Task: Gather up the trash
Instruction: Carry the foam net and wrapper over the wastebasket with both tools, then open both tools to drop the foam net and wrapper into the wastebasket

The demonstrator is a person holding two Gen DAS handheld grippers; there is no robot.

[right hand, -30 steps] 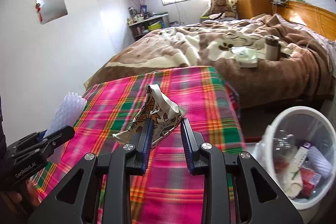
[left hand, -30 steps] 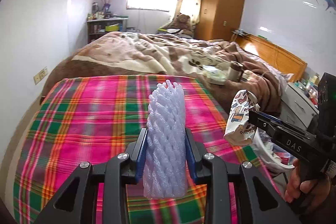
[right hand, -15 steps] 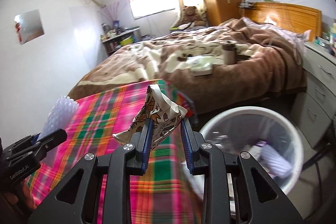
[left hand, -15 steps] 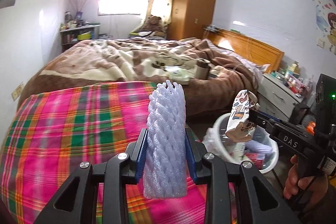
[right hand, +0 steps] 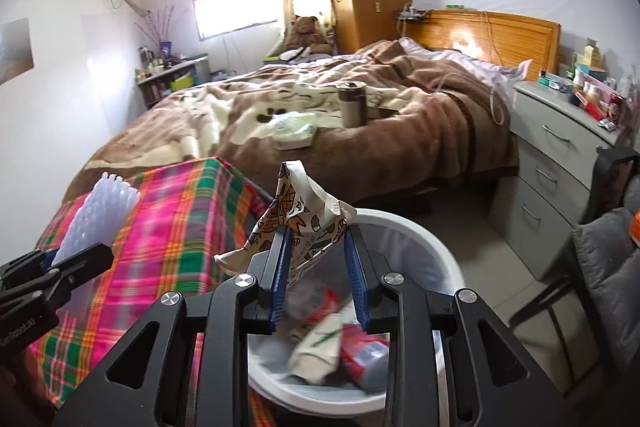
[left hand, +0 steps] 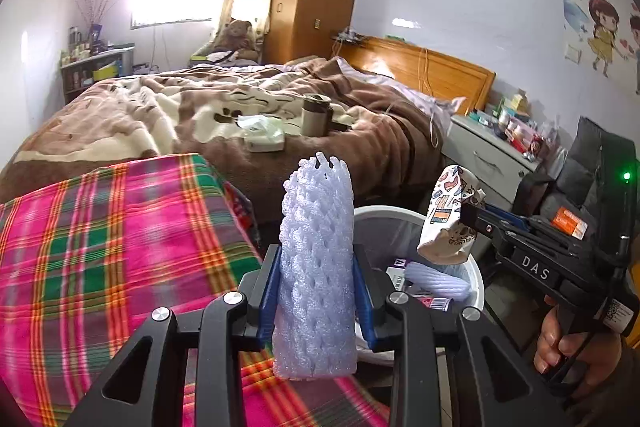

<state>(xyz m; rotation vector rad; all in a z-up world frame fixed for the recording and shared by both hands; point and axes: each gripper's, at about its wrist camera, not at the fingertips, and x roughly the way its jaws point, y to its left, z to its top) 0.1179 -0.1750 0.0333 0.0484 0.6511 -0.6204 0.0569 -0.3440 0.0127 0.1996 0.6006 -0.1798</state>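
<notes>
- Left wrist view: my left hand-held gripper [left hand: 316, 301] clamps an upright foam net [left hand: 316, 267] beside the bin [left hand: 476, 281].
- My right hand-held gripper [right hand: 316, 263] pinches a printed wrapper [right hand: 304, 219] above the bin [right hand: 440, 255].

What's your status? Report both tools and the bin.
Left tool shut on foam net, beside the bin. Right tool shut on printed wrapper, over white trash bin. Nothing blocking the drop.
</notes>
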